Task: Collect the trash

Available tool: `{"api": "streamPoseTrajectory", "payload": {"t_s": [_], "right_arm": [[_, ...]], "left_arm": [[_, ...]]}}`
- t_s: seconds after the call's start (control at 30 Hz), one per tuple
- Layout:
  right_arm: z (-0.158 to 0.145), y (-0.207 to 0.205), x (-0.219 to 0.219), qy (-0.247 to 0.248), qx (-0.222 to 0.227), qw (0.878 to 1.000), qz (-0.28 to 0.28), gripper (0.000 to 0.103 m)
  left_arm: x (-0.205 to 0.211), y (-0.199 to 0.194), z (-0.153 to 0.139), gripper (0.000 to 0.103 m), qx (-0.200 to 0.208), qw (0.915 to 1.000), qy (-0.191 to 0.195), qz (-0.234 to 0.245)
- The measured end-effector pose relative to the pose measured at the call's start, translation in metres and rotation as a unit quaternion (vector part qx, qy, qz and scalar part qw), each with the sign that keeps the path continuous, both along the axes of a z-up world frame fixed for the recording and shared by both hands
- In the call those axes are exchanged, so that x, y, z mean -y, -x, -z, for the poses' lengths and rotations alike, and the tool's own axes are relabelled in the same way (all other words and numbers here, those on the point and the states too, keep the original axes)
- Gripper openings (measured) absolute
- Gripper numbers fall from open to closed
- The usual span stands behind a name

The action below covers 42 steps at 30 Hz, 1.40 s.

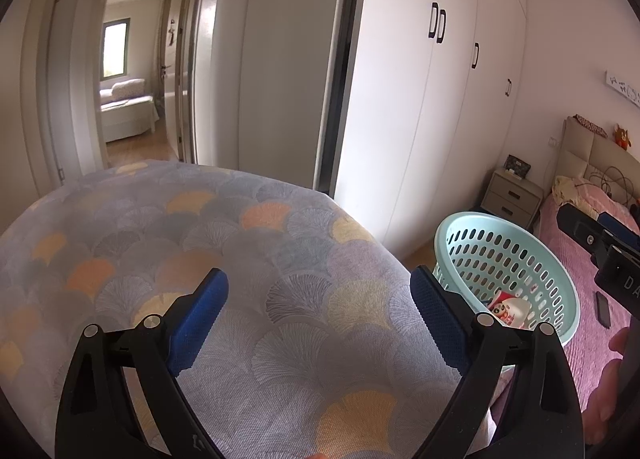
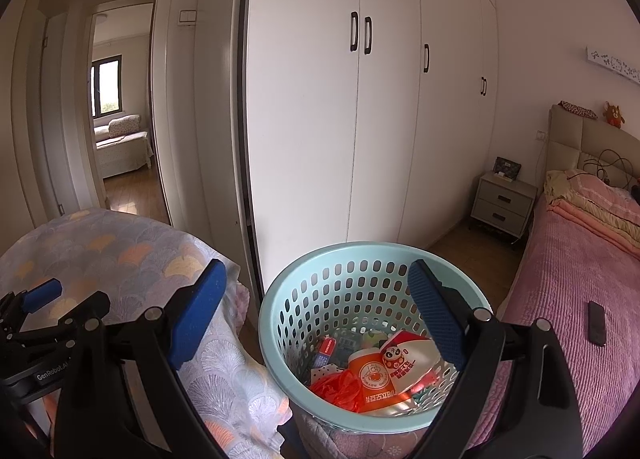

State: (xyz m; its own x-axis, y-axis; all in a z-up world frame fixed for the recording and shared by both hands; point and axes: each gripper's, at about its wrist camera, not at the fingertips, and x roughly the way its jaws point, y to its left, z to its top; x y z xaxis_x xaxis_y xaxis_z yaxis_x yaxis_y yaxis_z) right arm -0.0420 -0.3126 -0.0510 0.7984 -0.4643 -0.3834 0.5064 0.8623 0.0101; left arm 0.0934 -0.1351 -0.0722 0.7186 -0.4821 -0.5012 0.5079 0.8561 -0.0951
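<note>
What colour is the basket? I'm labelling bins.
Light mint-blue basket, clearest in the right wrist view.

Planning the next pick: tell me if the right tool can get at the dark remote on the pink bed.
Probably yes. The right tool is open and empty above the basket; the remote lies bare on the bedspread to its right, nothing between.

The pale turquoise perforated plastic basket (image 2: 376, 291) has smooth, faintly glossy walls. Inside it lie a crinkled, shiny orange plastic bag (image 2: 336, 389), a glossy orange paper cup (image 2: 374, 379) and a white printed wrapper with a sheen (image 2: 408, 357). The grey fan-patterned woven cloth cover (image 1: 248, 259) looks matt and finely textured. The pink quilted bedspread (image 2: 568, 299) is soft, ribbed cloth. The tall white wardrobe doors (image 2: 304, 119) are smooth and satin. The right hand-held gripper (image 2: 316, 315) has matt black plastic arms, dimpled blue rubbery pads (image 2: 198, 315) and bright metal pins.
</note>
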Motion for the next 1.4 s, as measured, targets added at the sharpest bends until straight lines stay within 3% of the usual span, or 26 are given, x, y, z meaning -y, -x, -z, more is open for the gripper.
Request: {"api": "streamPoseTrajectory", "payload": {"t_s": [0.43, 0.83, 1.23, 1.4], "right_arm": [[-0.005, 0.006, 0.000, 0.001, 0.001, 1.000, -0.004, 0.088], [-0.016, 0.021, 0.005, -0.006, 0.015, 1.000, 0.004, 0.088], [-0.019, 0.023, 0.003, -0.007, 0.018, 1.000, -0.002, 0.088], [-0.020, 0.021, 0.001, -0.008, 0.018, 1.000, -0.006, 0.088]], "left_arm": [[0.002, 0.011, -0.014, 0.090, 0.055, 0.9979, -0.020, -0.029], [-0.007, 0.033, -0.056, 0.093, 0.081, 0.9957, -0.017, -0.042], [-0.016, 0.047, -0.070, 0.095, 0.087, 0.9943, -0.027, -0.055], [-0.015, 0.044, -0.070, 0.095, 0.093, 0.9918, -0.051, -0.071]]}}
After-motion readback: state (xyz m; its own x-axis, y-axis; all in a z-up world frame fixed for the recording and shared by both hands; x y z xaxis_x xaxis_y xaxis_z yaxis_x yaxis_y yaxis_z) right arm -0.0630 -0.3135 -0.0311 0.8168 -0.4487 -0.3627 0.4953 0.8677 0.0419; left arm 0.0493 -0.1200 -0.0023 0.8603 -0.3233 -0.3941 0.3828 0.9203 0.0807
